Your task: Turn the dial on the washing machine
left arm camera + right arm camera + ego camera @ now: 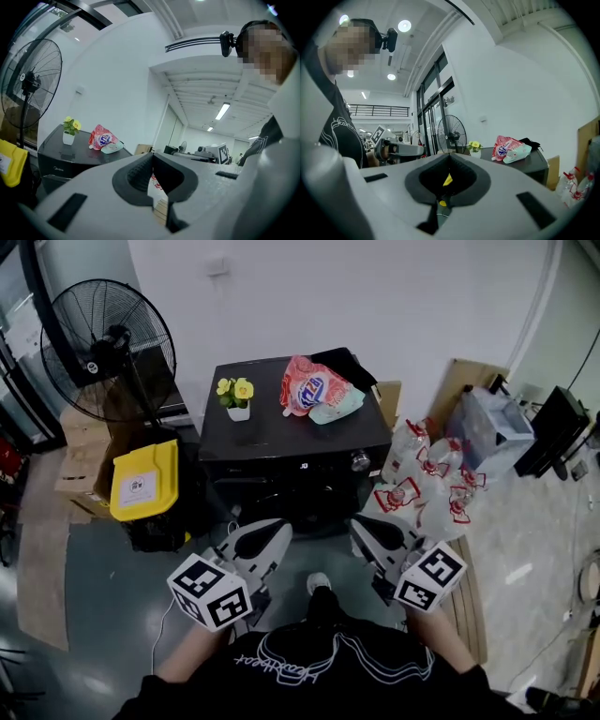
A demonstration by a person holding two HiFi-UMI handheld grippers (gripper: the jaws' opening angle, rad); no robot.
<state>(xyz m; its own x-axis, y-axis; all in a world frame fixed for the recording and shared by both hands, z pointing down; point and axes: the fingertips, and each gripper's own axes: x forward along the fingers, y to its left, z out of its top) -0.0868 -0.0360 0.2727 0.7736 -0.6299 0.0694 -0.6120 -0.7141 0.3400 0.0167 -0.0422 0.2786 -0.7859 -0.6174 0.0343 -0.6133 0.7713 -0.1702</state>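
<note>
The black washing machine [281, 442] stands ahead of me against the white wall. Its silver dial [361, 461] sits on the right of the front panel. Both grippers hang low in front of the machine, well short of it, and neither touches it. My left gripper [279, 529] is shut with nothing between its jaws, and the left gripper view shows its tips [152, 157] meeting. My right gripper [362, 525] is shut and empty too, its tips [449, 157] pressed together in the right gripper view. The dial lies beyond and slightly left of the right gripper.
On the machine's lid are a small potted yellow flower [236, 397] and a red snack bag [312, 386]. A standing fan [106, 348] and a yellow bin [143, 480] are to the left. Clear bags of bottles [427, 476] and a plastic crate [494, 427] crowd the right.
</note>
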